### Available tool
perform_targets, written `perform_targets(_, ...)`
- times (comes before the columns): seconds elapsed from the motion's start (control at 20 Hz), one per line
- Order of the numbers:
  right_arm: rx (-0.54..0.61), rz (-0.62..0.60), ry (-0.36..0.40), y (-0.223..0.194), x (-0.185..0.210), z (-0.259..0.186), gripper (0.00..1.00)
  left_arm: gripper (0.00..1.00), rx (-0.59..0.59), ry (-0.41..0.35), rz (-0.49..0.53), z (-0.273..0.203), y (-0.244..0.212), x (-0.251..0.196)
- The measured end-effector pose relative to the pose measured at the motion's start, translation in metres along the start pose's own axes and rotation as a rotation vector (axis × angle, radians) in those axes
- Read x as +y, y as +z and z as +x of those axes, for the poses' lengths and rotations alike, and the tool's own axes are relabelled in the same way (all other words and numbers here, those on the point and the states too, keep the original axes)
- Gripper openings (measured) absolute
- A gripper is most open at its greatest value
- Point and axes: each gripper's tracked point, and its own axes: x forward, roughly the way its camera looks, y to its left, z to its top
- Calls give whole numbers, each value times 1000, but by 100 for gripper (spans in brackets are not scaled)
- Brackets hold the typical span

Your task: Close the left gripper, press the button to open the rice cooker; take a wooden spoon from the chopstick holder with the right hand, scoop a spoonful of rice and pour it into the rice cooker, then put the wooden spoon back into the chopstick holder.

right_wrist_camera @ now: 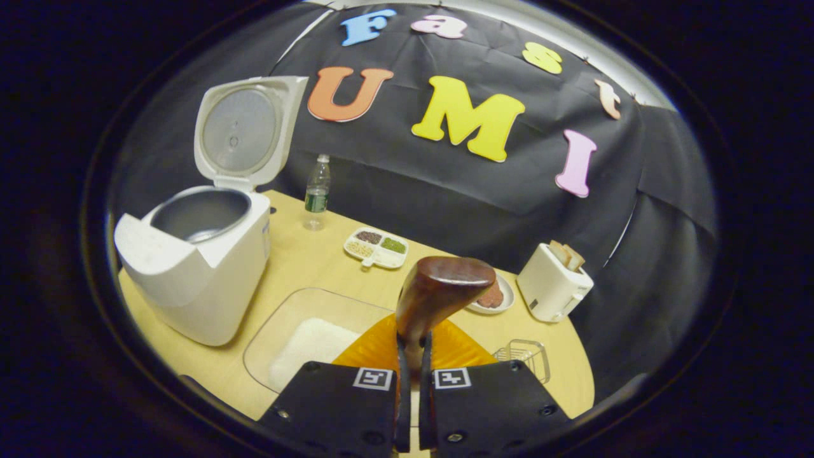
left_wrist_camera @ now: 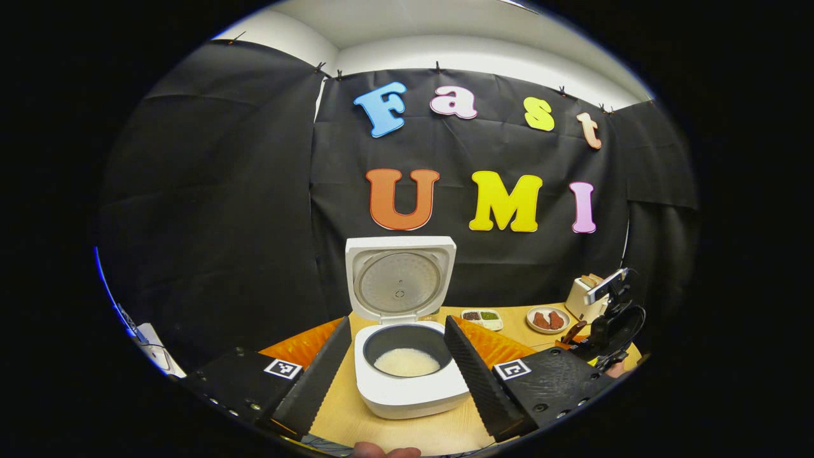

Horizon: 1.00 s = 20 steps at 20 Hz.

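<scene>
Right gripper [right_wrist_camera: 412,375] is closest in the right gripper view, and its two fingers are squeezed tight on the handle of the wooden spoon [right_wrist_camera: 439,296]. The spoon stands up with its bowl at the top, and I cannot tell if any rice is in it. Just past the fingers sits a clear tray of rice [right_wrist_camera: 305,346] on the bench [right_wrist_camera: 305,261]. To the side of the tray is a small wire basket [right_wrist_camera: 524,356], which may be the chopstick holder, but I am not sure. Farther off, the white rice cooker [right_wrist_camera: 197,267] stands with its lid [right_wrist_camera: 245,127] up.

In the left gripper view, the left gripper [left_wrist_camera: 397,372] has its fingers spread wide apart, one on each side of the cooker, holding nothing. Rice [left_wrist_camera: 407,362] already lies in the pot, so I think a scoop has gone in and the spoon must go back next.

What could go wrong? The holder looks small and light. If the spoon comes down crooked, it could bump the rim and tip the holder, or slip out and fall on the bench. The spoon could also hit the tray on the way.

The right hand holds its gripper low and pointing forward over the tray. The left one is held level, facing the open cooker.
</scene>
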Motion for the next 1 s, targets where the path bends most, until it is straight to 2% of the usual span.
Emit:
perform_targets(0.1, 18, -20, -13, -13, 9, 8, 10, 94, 14, -1, -6, 0, -3, 2)
perform_targets(0.25, 40, 14, -10, -22, 18, 11, 11, 94, 22, 11, 4, -2, -8, 9)
perform_targets(0.3, 42, 43, 18, -22, 25, 10, 11, 94, 25, 15, 1, -1, -9, 11)
perform_targets(0.4, 68, 169, 116, -24, 50, 7, 11, 94, 33, 14, -9, -2, -12, 10)
perform_targets(0.5, 91, 288, 173, -22, 63, 5, 10, 94, 42, 15, -15, -1, -15, 10)
perform_targets(0.85, 163, 661, 280, -15, 80, -4, 11, 94, 47, 18, -14, -2, -12, 5)
perform_targets(1.0, 200, 897, 345, -13, 76, -3, 10, 94, 47, 14, -10, -2, -10, 0)
